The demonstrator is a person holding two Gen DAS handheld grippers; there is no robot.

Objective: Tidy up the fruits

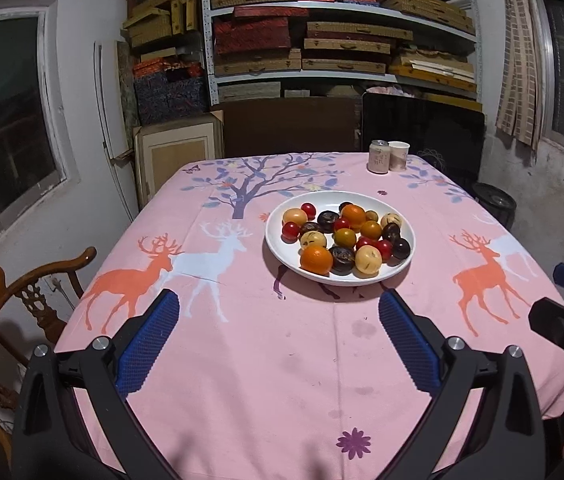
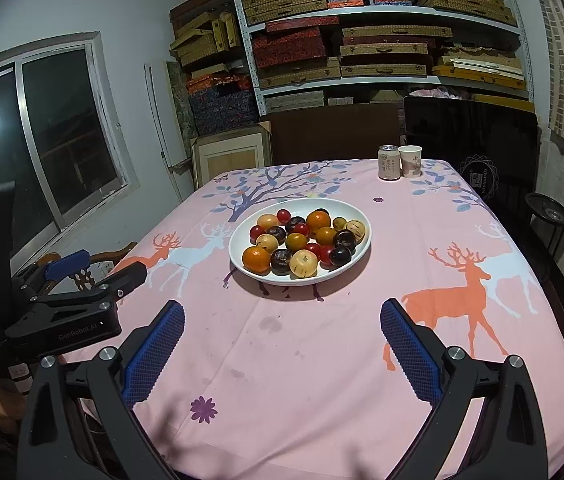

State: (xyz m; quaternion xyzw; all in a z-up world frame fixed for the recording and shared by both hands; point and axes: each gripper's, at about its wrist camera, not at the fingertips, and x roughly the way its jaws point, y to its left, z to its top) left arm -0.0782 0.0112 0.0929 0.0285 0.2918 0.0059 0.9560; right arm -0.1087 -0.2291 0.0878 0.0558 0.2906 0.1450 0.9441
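Left wrist view
Left gripper (image 1: 278, 312): jaws spread wide and holding nothing, hanging over bare cloth at 6 o'clock of the plate, likely so the plate stays in sight between the fingers
Fruits (image 1: 339, 238): all heaped in the white plate (image 1: 278, 240), none on the cloth; orange, red, dark and pale kinds lie mixed, so gathered but not sorted by kind, which fits either end of the job
Plate position: near mid-table on the pink deer tablecloth (image 1: 242, 360), at 12 to 1 o'clock of the gripper
Can (image 1: 379, 157) and paper cup (image 1: 398, 155): touching, at the far edge, 1 o'clock of the plate, well apart from the fruit
Writing: none legible here

Right wrist view
Right gripper (image 2: 282, 320): jaws released wide, empty, plate at 12 o'clock
Left gripper body: at 9 o'clock, printed "GenRobot.AI"; side tag reads roughly "Data Acquisition System"
Can label: characters too small to read
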